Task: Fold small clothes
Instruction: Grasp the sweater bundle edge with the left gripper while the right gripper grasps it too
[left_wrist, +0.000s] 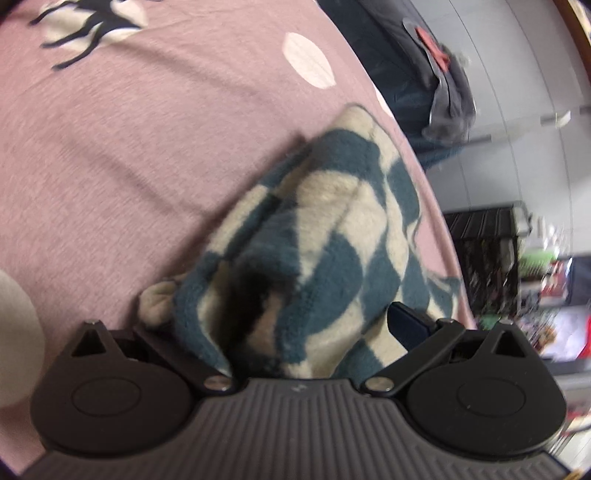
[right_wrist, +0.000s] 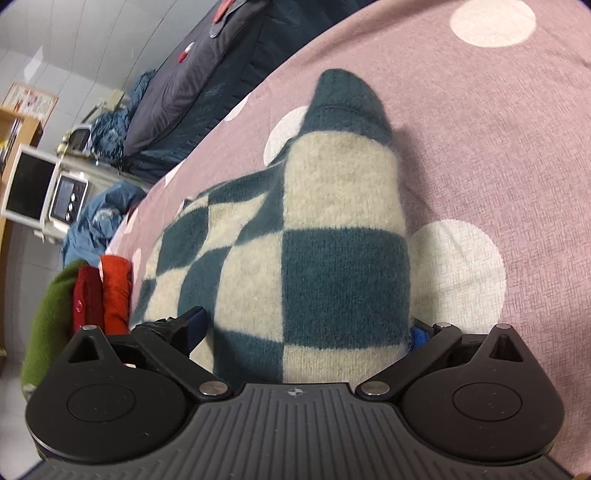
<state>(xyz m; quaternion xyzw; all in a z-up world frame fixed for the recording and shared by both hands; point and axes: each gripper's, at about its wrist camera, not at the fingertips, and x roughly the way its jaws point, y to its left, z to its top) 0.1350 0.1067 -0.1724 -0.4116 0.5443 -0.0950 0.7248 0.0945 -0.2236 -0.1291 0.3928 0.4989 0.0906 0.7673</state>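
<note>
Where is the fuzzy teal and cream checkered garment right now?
The fuzzy teal and cream checkered garment lies on the pink dotted bedsheet near its edge, filling the centre of both wrist views, between the fingers of each tool.

Left gripper (left_wrist: 295, 325) reaching low over the pink bedsheet (left_wrist: 129, 155), fingers spread wide, checkered fleece garment (left_wrist: 314, 240) bunching between them. Right gripper (right_wrist: 308, 332) also hovering just above the bedsheet, fingers standing wide apart on either side of the same garment.
</note>
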